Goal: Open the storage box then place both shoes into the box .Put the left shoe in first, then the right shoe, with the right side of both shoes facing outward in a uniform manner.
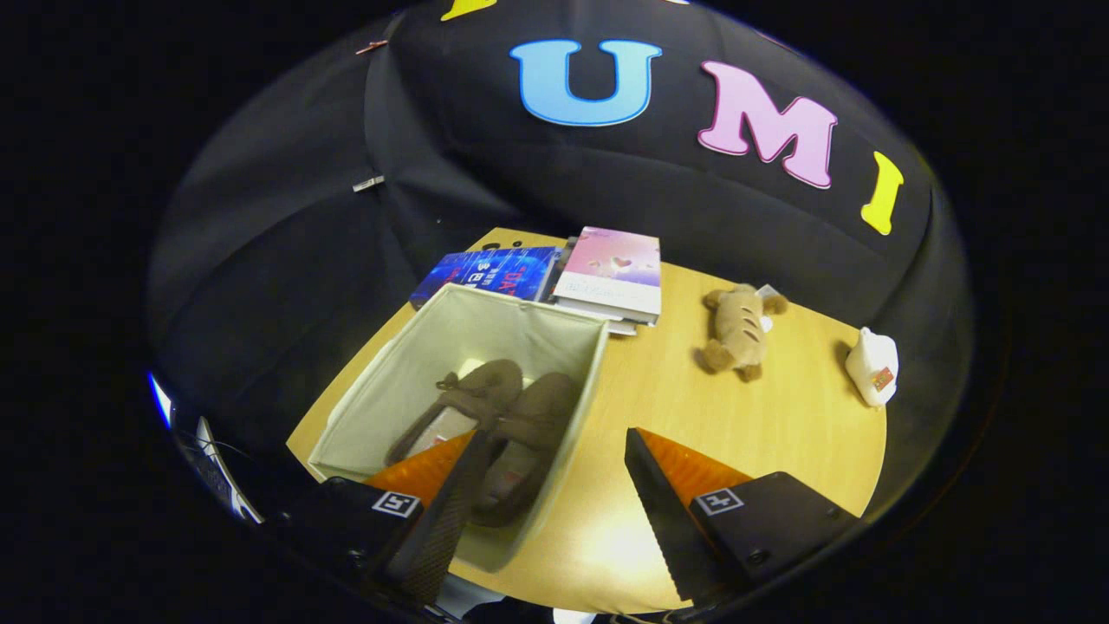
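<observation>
An open pale fabric storage box (pixel 572 394) stands on the wooden table, and two brown shoes lie side by side inside it. The left-hand shoe (pixel 468 399) and the right-hand shoe (pixel 541 416) both point away from me. My gripper (pixel 550 442) hovers above the box's right wall, open, with nothing between its fingers. One finger (pixel 437 494) hangs over the shoes inside the box. The other finger (pixel 663 494) is over bare table to the right of the box.
Beyond the box lie a blue book (pixel 489 273) and a stack topped by a pink book (pixel 611 273). A brown plush toy (pixel 738 331) and a small white object (pixel 873 366) rest further right on the table (pixel 780 433).
</observation>
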A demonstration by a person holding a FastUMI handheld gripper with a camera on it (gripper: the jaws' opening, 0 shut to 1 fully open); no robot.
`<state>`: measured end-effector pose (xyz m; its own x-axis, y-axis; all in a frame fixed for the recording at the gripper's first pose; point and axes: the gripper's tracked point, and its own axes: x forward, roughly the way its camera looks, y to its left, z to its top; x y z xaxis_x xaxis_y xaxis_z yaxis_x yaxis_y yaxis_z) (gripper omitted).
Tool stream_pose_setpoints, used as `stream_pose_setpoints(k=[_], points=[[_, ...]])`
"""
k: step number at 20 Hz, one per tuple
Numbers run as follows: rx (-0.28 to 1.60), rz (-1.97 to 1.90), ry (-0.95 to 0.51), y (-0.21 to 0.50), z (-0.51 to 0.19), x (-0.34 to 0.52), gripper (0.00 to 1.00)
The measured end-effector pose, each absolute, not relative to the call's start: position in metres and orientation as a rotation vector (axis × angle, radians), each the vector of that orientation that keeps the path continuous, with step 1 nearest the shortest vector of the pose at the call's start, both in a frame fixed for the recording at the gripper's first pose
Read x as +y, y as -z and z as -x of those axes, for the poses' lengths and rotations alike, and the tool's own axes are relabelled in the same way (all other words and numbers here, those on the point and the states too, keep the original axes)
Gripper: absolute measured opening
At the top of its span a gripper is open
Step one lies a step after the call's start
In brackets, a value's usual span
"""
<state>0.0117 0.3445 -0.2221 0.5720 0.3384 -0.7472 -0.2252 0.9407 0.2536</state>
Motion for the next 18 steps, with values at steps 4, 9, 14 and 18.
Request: stream_pose_setpoints(k=[4, 9, 14, 18], points=[[0.851, -0.168, -0.272, 0.219, -0.018, 0.272, 0.98], [0.749, -0.115, -0.183, 0.211, -0.031, 0.171, 0.98], [0.663, -0.103, -0.101, 0.208, -0.035, 0.090, 0.98], [0.575, -0.078, -0.049, 0.188, -0.024, 0.056, 0.98]])
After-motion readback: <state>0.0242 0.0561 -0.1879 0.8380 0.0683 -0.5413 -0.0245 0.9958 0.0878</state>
